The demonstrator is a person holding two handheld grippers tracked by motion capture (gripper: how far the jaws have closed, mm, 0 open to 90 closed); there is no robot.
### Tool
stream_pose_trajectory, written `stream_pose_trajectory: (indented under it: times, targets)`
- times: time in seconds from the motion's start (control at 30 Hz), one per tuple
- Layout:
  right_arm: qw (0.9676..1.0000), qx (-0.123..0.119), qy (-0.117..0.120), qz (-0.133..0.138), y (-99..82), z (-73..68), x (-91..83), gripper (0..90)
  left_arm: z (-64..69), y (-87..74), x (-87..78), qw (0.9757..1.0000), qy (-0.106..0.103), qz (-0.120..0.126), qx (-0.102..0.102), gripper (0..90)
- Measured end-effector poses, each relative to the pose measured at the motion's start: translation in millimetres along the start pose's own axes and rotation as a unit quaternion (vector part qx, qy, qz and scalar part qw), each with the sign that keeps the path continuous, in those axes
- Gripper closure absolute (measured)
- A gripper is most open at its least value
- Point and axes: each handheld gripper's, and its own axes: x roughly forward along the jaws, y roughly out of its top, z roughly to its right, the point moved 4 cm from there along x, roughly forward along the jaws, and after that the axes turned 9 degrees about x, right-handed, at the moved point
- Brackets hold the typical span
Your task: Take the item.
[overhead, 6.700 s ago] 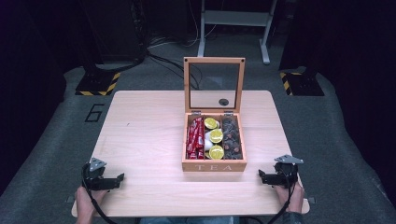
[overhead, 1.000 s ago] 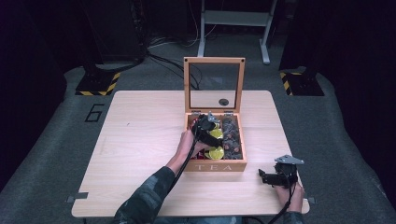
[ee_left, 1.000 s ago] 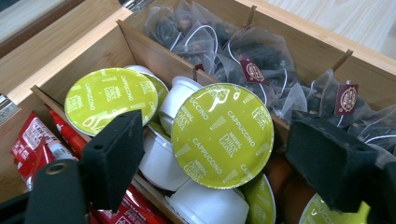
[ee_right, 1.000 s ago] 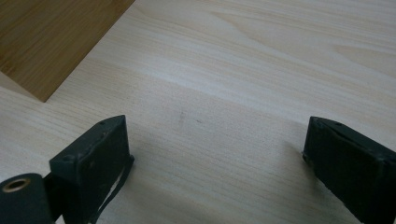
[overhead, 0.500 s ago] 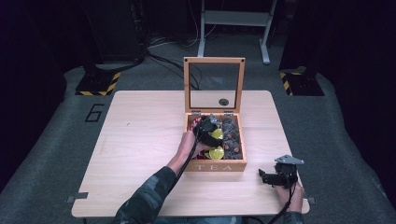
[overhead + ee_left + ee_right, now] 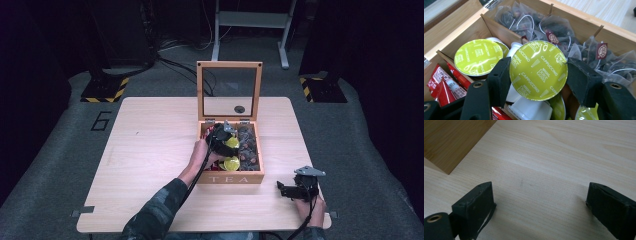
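An open wooden tea box [image 6: 230, 178] stands on the table, its glass lid [image 6: 229, 90] upright. My left gripper [image 6: 223, 135] reaches into its middle compartment. In the left gripper view, my left gripper [image 6: 540, 76] is shut on a cappuccino capsule [image 6: 538, 62] with a green foil lid, one pad pressing on each side of its rim. A second green capsule [image 6: 478, 57] lies behind it to the left. My right gripper [image 6: 286, 190] rests on the table to the right of the box. In the right gripper view, my right gripper [image 6: 540, 203] is open over bare wood.
Clear tea bags [image 6: 554, 30] fill the right compartment and red sachets [image 6: 441, 83] the left one. More capsules lie under the held one. A corner of the box [image 6: 451, 142] shows in the right gripper view. Floor cables and a metal stand lie beyond the table.
Since the earliest frame my left gripper has gone from the table's front left into the box. Over the last second it barely shifted. The right gripper stayed put.
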Motion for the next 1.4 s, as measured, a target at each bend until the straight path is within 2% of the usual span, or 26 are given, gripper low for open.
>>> stream_pose_trajectory:
  times: [0.3, 0.7, 1.4]
  targets:
    - [1.0000, 0.000, 0.000, 0.000, 0.1, 0.0, 0.1, 7.0, 0.2, 2.4, -10.1, 0.9999, -0.005, 0.013, -0.002, 38.4]
    - [1.0000, 0.000, 0.000, 0.000, 0.0, 0.0, 0.0, 7.0, -1.9, 5.9, -34.0, 0.9994, -0.004, 0.033, -0.007, 38.4]
    - [1.0000, 0.000, 0.001, 0.001, -0.1, -0.1, -0.1, 7.3, -10.2, 0.3, -78.5, 0.9976, 0.016, 0.064, -0.017, 38.5]
